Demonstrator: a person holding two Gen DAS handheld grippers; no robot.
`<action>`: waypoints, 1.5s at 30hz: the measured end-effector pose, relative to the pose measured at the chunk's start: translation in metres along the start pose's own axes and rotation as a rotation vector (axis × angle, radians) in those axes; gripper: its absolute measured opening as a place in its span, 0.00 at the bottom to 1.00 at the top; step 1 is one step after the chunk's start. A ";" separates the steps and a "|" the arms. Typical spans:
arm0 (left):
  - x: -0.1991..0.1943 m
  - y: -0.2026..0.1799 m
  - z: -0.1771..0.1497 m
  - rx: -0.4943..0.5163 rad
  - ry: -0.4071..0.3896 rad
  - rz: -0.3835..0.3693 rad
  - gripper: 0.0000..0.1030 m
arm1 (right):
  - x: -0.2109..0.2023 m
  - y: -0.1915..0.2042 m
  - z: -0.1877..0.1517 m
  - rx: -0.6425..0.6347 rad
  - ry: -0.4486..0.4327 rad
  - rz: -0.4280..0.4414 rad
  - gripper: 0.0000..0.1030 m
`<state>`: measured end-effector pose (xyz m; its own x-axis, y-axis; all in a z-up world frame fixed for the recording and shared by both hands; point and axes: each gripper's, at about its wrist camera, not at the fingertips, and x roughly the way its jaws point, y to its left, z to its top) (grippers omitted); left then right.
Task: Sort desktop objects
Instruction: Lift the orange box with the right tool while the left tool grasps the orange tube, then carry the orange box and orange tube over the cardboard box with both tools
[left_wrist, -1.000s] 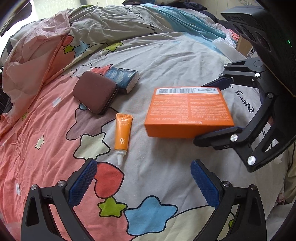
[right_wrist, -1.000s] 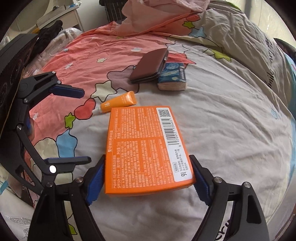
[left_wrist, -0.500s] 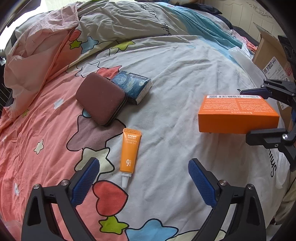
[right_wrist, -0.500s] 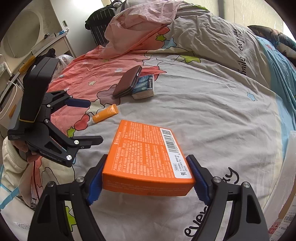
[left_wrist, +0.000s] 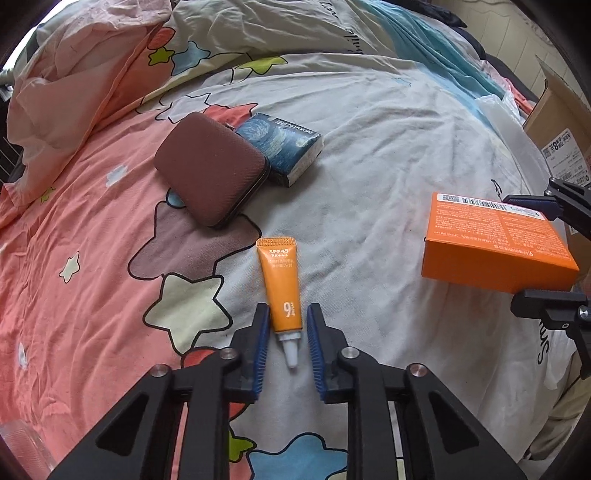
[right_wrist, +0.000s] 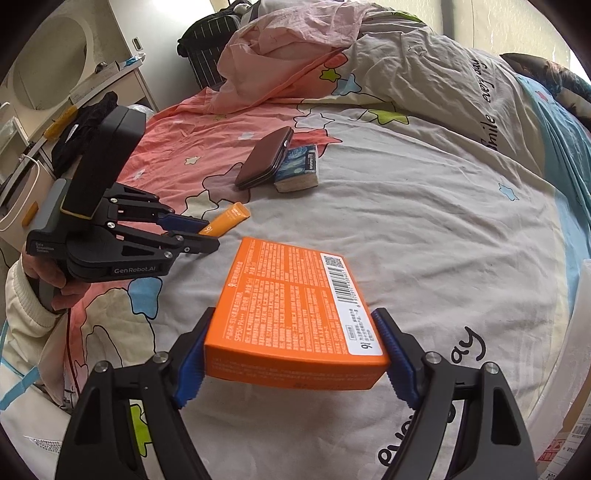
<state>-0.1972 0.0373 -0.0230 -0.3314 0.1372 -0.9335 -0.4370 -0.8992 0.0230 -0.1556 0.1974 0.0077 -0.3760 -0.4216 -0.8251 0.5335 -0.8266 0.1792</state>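
Note:
My right gripper (right_wrist: 291, 360) is shut on an orange box (right_wrist: 295, 314) and holds it above the bedspread; the box also shows at the right of the left wrist view (left_wrist: 495, 247). My left gripper (left_wrist: 284, 325) has its jaws closed in around the cap end of an orange sunscreen tube (left_wrist: 280, 284) that lies on the bedspread; the pads sit at the tube's sides. In the right wrist view the left gripper (right_wrist: 201, 230) is at the tube (right_wrist: 227, 220). A brown case (left_wrist: 210, 168) leans on a blue tissue pack (left_wrist: 282, 146) further back.
A star-patterned bedspread (left_wrist: 369, 166) covers the bed, with a rumpled pink quilt (left_wrist: 74, 74) at the far left. A cardboard box (left_wrist: 557, 122) stands off the bed's right edge. A white desk (right_wrist: 92, 81) and dark luggage (right_wrist: 210, 40) stand beyond the bed.
My left gripper moved forward to the tube and its jaws closed in around it. My right gripper carried the orange box further right, away from the tube.

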 end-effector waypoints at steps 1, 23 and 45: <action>-0.001 0.000 0.000 0.002 -0.001 0.004 0.16 | 0.001 0.000 0.000 -0.002 0.001 0.000 0.76; -0.058 -0.027 -0.014 0.063 -0.078 0.046 0.15 | -0.020 0.019 -0.007 -0.013 -0.022 0.004 0.76; -0.124 -0.083 -0.036 0.161 -0.153 0.069 0.15 | -0.098 0.046 -0.018 -0.011 -0.128 -0.014 0.74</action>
<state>-0.0894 0.0794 0.0781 -0.4829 0.1500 -0.8627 -0.5324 -0.8325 0.1532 -0.0800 0.2072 0.0870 -0.4771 -0.4546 -0.7521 0.5352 -0.8291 0.1617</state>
